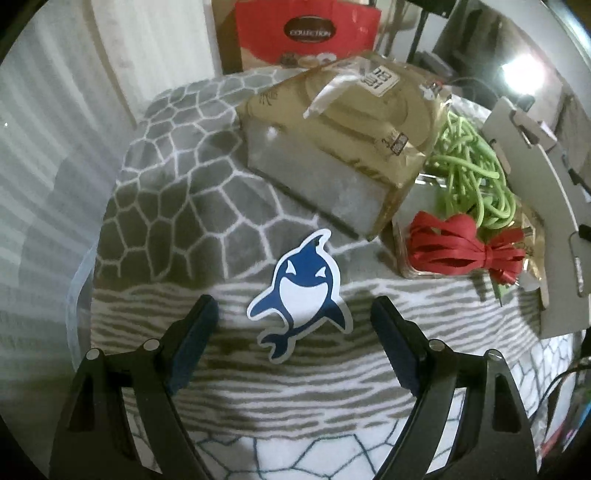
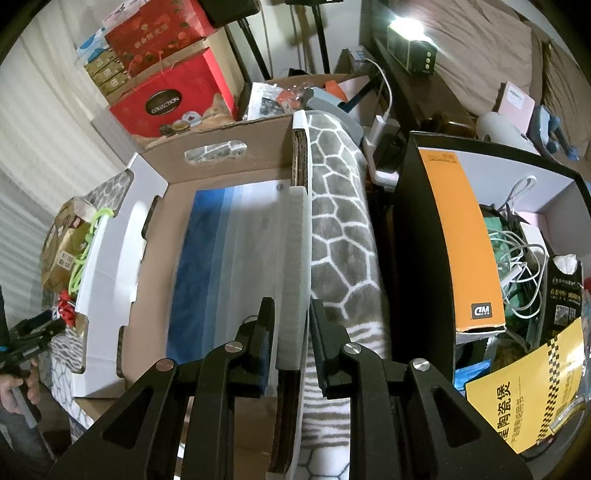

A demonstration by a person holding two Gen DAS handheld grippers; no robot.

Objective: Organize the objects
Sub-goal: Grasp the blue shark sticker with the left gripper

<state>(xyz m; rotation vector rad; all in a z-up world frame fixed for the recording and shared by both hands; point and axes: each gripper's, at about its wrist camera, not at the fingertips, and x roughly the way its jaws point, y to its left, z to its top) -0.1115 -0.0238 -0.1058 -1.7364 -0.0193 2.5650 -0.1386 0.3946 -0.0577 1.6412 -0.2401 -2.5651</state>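
on the grey-and-white patterned blanket [image 1: 177,206], just ahead of the left gripper [image 1: 295,314], lies a blue and white shark sticker [image 1: 301,291], flat and tilted, its tail end falling between the two spread fingers without touching either pad; the jaws stand wide with nothing in them. beyond the sticker sits a tan paper-wrapped package [image 1: 332,140] with a grey side face, and just right of it a clear tray holding a coil of green cord [image 1: 469,162] and a bundle of red ribbon [image 1: 454,247], the ribbon nearest the camera. a red gift box [image 1: 306,33] stands at the far edge.

in the right wrist view the right gripper [image 2: 291,332] is pinched narrowly on the white-edged wall of a cardboard box [image 2: 295,236], one finger inside the box and one outside against the blanket. the box bottom shows a blue-to-white striped sheet [image 2: 221,266]. its far white flap [image 2: 107,266] is folded outward, and the green cord and red ribbon show past it. to the right stands a black bin [image 2: 417,236] crowded with an orange box [image 2: 461,236], white cables [image 2: 524,254] and a yellow packet [image 2: 528,398]
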